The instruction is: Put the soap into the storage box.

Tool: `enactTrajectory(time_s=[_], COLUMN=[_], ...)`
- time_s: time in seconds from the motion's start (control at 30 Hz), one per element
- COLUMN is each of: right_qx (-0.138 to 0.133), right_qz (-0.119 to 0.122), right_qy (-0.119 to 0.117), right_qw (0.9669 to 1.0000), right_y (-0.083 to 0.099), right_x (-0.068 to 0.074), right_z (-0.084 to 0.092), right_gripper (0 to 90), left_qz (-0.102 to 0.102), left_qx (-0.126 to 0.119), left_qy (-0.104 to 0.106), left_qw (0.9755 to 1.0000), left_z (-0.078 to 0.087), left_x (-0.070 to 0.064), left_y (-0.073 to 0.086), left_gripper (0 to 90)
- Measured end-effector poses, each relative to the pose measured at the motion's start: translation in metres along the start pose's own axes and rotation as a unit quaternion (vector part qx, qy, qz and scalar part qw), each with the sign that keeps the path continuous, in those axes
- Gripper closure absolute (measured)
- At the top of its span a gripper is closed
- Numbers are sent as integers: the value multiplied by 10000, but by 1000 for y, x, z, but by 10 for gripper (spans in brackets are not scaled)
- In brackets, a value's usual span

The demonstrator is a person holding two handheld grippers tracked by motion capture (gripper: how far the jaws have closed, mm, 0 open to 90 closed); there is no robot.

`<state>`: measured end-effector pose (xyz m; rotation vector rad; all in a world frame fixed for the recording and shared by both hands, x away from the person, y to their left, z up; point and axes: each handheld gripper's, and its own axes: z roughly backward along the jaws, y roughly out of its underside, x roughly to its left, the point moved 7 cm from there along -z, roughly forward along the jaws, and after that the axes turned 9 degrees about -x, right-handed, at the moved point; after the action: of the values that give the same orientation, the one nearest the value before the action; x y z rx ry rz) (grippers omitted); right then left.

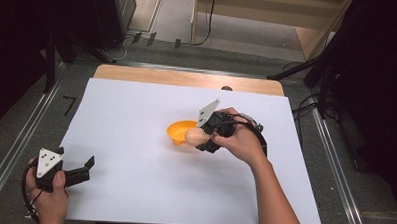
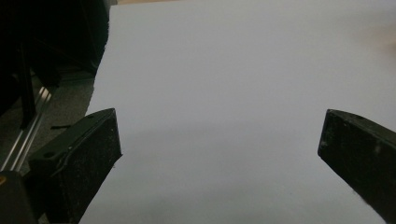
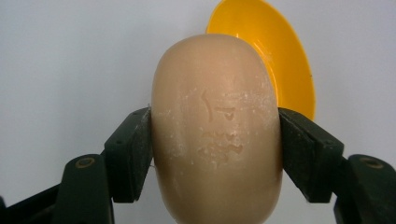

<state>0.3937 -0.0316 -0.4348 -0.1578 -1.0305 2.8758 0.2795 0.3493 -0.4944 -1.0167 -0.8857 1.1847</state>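
Observation:
A beige oval bar of soap sits clamped between both jaws of my right gripper, which is shut on it. In the high view the soap is held at the near edge of a small orange bowl in the middle of the white sheet, with the right gripper just right of the bowl. The orange bowl shows behind the soap in the right gripper view. My left gripper rests at the sheet's near left corner, jaws wide apart with nothing between them.
A large white paper sheet covers the wooden table. Metal rails run along both sides. Dark stands and cables crowd the floor beyond the far edge and to the right.

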Motion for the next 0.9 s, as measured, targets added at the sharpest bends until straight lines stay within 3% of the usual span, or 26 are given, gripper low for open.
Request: enactTrajectory(time_s=[0.6, 0.9], right_qx=[58, 172], right_qz=[253, 222], right_qy=[-125, -273], right_qw=[9996, 9992], right_y=[-17, -21], right_x=[-20, -27], right_z=[-18, -32], right_gripper=[322, 322], left_qz=[5, 20], left_qx=[3, 2], left_qy=[14, 28], left_qw=[10000, 10000], left_z=[0, 0], left_x=[0, 0], left_y=[0, 0], left_gripper=[0, 0])
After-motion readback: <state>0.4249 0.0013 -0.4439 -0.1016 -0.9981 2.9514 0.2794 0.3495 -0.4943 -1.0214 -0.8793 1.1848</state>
